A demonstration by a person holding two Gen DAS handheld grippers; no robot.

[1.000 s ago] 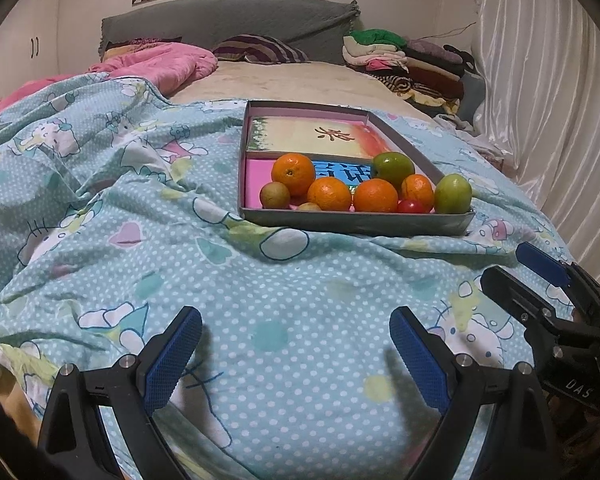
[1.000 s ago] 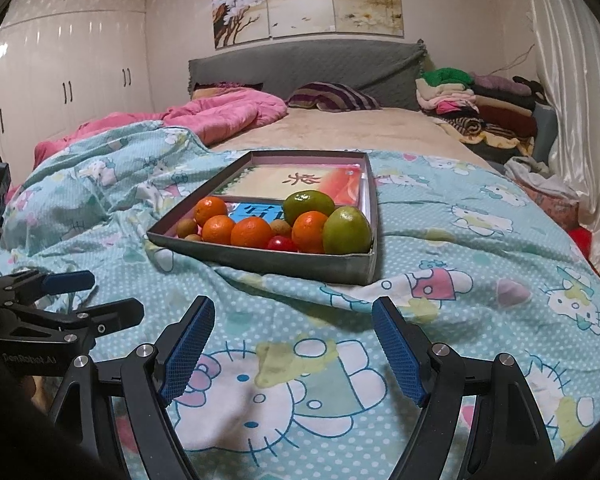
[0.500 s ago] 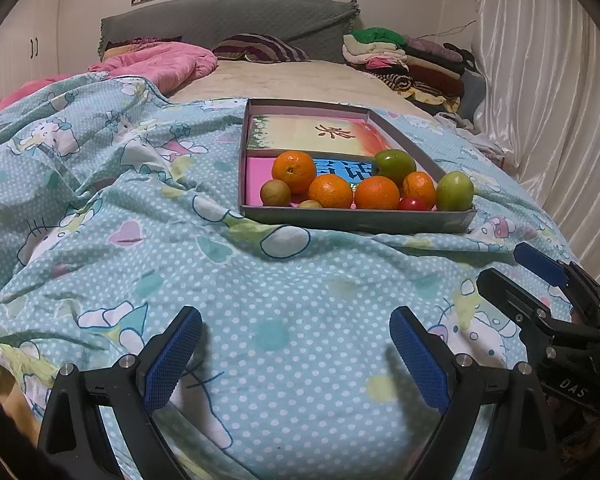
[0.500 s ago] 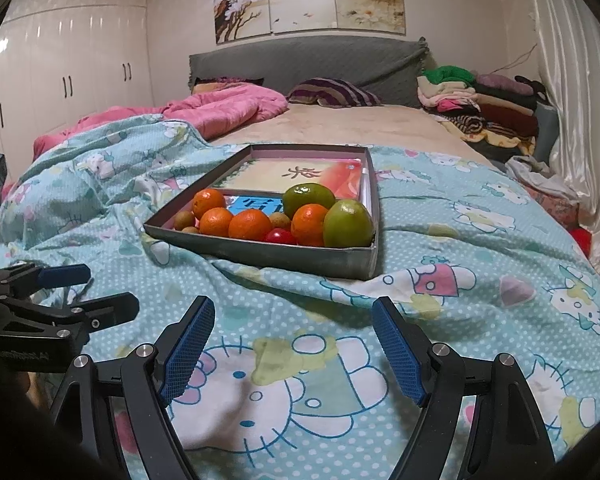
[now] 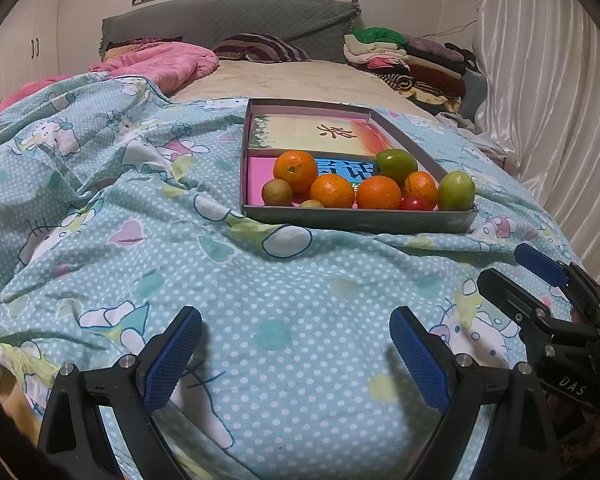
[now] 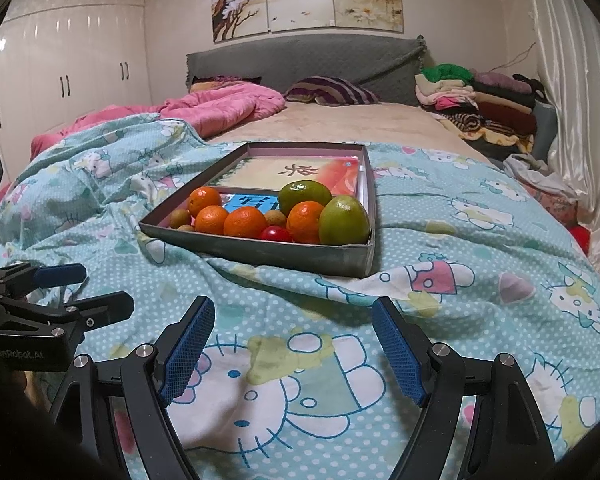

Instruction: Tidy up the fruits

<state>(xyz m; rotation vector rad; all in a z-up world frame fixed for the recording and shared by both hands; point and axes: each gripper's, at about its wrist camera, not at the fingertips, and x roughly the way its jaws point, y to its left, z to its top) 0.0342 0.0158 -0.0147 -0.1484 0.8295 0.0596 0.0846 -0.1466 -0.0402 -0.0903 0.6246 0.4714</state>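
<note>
A grey box tray [image 5: 356, 220] [image 6: 260, 254] lies on the bed and holds several oranges [image 5: 332, 190] [image 6: 245, 222], two green fruits [image 5: 456, 191] [image 6: 343, 220], small brown fruits [image 5: 277, 192] and a red one [image 5: 414, 203]. My left gripper [image 5: 296, 354] is open and empty, low over the quilt, well short of the tray. My right gripper [image 6: 294, 354] is open and empty too, also short of the tray. It shows at the right edge of the left wrist view [image 5: 540, 280].
A teal cartoon-print quilt [image 5: 140, 240] covers the near bed. Books [image 5: 320, 132] lie in the tray's far half. A pink blanket [image 6: 220, 106], a striped pillow [image 6: 332, 92] and stacked clothes [image 6: 476, 100] lie farther back. A white curtain [image 5: 560, 80] hangs on the right.
Both grippers have moved slightly; the tray sits a touch lower and nearer in the right wrist view. Both stay open and empty.
</note>
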